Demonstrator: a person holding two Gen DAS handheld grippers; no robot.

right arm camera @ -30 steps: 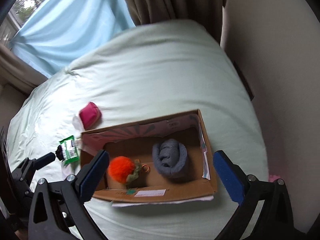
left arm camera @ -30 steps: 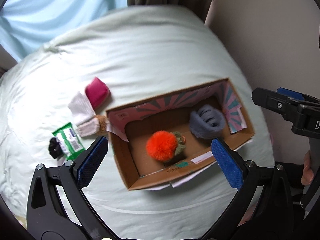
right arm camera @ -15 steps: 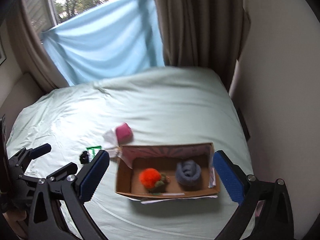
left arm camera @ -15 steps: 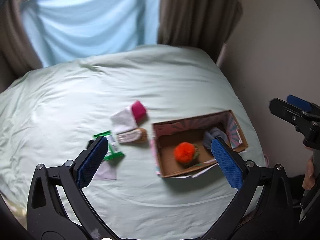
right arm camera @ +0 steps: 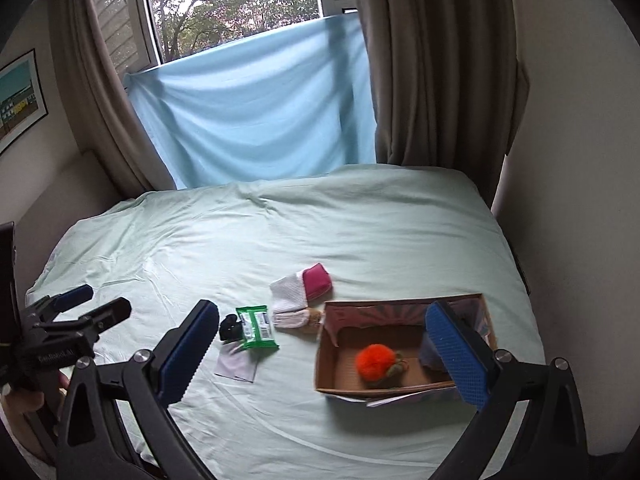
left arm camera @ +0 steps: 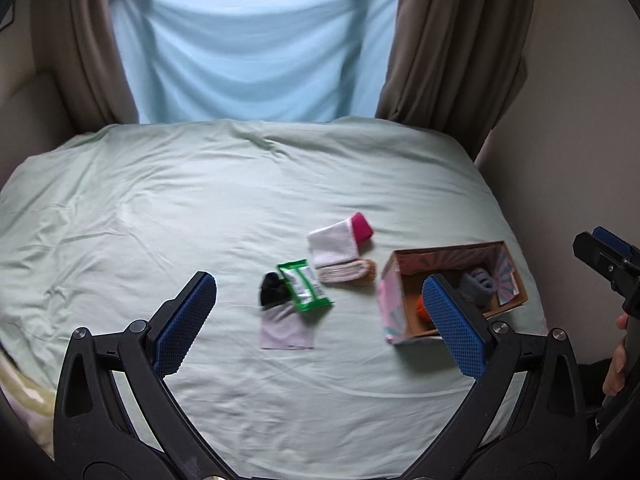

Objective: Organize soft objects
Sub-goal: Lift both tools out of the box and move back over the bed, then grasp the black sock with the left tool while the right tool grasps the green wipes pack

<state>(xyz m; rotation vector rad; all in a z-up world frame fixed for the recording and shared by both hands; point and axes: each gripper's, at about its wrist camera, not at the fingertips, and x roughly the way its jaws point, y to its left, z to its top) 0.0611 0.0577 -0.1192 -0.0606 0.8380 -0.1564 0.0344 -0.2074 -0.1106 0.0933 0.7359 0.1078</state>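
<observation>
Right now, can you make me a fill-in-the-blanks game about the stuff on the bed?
1. The orange pompom sits inside the ____.
2. The green packet lies on the ____, outside the box.
3. Both claws, left and right, are ____ and hold nothing.
4. The cloth over the window is light ____.

Missing words: box; bed; open; blue

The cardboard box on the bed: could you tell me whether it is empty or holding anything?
Holding things. The cardboard box is open-topped, with an orange pompom and a rolled grey sock lying inside on its floor.
</observation>
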